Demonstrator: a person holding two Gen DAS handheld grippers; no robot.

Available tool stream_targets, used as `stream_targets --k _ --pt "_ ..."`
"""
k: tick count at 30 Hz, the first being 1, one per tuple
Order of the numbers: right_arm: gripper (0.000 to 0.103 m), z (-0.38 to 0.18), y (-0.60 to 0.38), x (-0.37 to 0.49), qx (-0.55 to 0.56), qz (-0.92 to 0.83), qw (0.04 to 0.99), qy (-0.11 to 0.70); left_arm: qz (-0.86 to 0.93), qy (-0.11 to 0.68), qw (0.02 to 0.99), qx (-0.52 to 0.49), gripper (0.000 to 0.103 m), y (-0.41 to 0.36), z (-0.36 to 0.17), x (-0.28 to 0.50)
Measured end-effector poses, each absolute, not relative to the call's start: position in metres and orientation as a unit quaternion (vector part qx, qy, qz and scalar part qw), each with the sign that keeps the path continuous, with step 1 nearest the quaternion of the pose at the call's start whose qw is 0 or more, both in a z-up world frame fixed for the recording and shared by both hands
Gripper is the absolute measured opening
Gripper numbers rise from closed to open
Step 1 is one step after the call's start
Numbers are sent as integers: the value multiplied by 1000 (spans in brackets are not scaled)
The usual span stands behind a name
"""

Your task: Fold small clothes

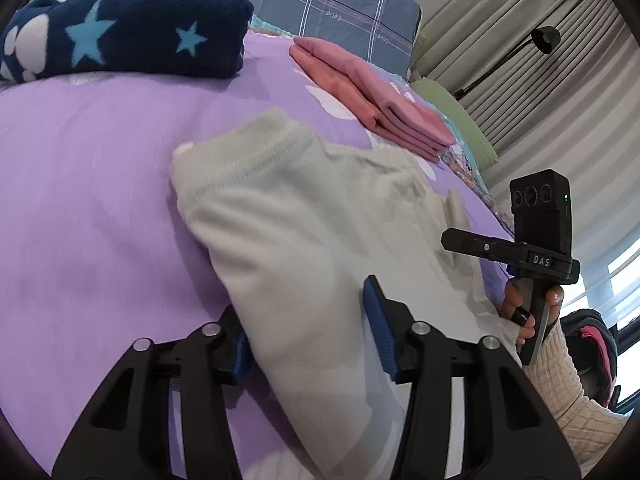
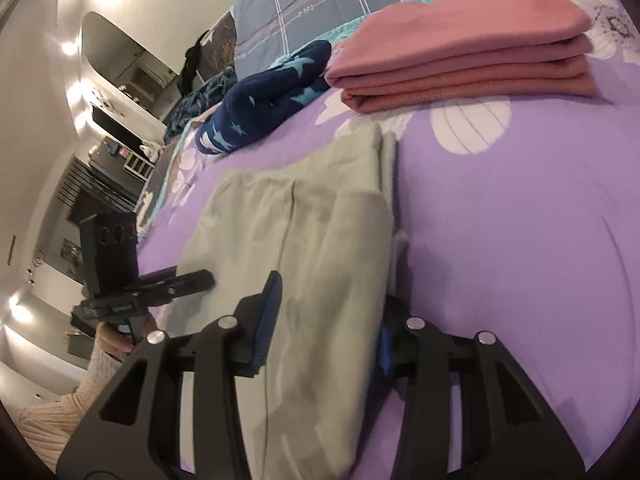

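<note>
Blue-padded fingers [image 1: 376, 320] of the left gripper [image 1: 308, 332] and right gripper [image 2: 324, 320] each straddle the pale grey-green garment [image 1: 312, 216], jaws parted; whether the pads pinch the cloth I cannot tell.

Garment lies partly folded on the purple floral bedspread [image 1: 88, 168], ribbed hem away from the left gripper, near a folded pink stack [image 1: 376, 92] and navy star-print fleece [image 1: 132, 28]. Its near end is cut off, and motion blur softens its edges.

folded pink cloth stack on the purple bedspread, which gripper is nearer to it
Right. The right gripper sits at the pale grey-green garment's edge on the side facing the folded pink cloth stack. The left gripper is at the garment's far edge.
</note>
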State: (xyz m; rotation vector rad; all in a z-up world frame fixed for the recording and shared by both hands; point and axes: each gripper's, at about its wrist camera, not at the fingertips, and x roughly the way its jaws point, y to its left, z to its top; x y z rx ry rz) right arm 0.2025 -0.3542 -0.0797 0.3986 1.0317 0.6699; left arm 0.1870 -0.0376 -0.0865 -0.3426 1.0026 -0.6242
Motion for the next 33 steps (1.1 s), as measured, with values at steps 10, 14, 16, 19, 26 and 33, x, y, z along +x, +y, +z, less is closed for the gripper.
stream_targets --k 10,14,16,19,26,33 --pt "14 -56 -344 183 141 319 827 441 -288 433 844 -134 21 -36 -72 174" --pt "21 -45 -323 182 82 294 843 442 -275 430 856 -85 20 -55 -59 174" --pt "35 -49 -318 185 43 241 852 464 -260 432 862 -57 20 -57 -57 169" --pt "50 -55 -327 177 38 221 850 476 -245 437 864 -40 24 -49 -61 163" --pt "53 -60 -366 152 84 250 831 489 -241 454 855 -74 32 -31 -73 160" --pt "46 -81 -364 179 146 322 784 511 -253 454 850 -84 34 -33 -81 164"
